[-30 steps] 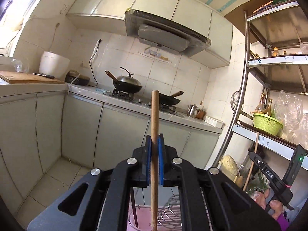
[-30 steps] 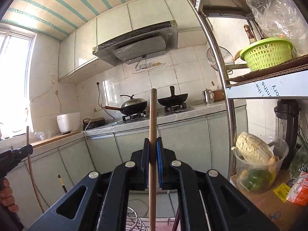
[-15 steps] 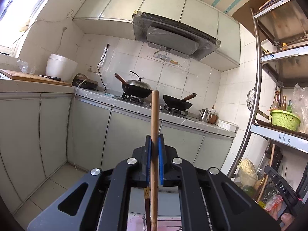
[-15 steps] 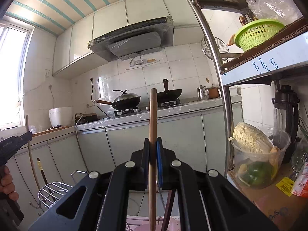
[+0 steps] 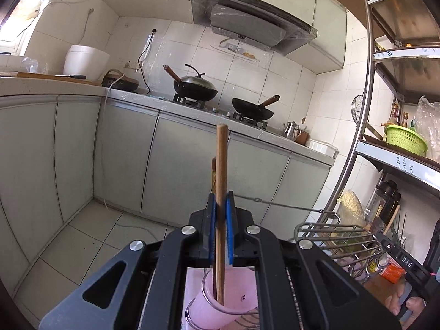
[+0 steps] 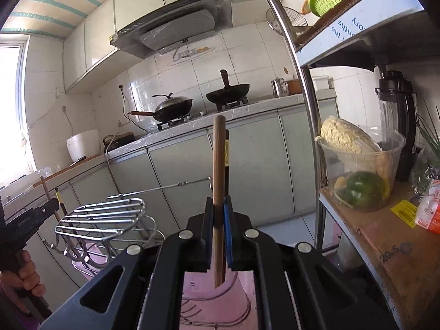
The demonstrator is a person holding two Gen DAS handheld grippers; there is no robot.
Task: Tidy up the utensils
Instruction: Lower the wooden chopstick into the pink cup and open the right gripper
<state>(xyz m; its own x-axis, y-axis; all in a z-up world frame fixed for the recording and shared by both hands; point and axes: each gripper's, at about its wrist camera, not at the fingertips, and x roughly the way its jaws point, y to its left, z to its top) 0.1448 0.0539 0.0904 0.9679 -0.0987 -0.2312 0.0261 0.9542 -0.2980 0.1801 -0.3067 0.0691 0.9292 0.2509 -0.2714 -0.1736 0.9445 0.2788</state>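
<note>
Chopsticks stand almost upright in both views: the left gripper (image 5: 220,228) pinches one wooden chopstick (image 5: 220,181) between blue pads at frame centre, its lower tip inside a pink cup (image 5: 220,306) at the bottom edge. The right gripper (image 6: 219,231) pinches a second chopstick (image 6: 219,165) the same way, tip down over the pink cup (image 6: 217,288). Outward, "DAS" reads on the other gripper's body at lower right of the left view, and a wire rack (image 6: 101,217) sits left of centre in the right view.

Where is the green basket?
The green basket sits on the metal shelf at the right of the left wrist view, beside a plastic bag.
</note>
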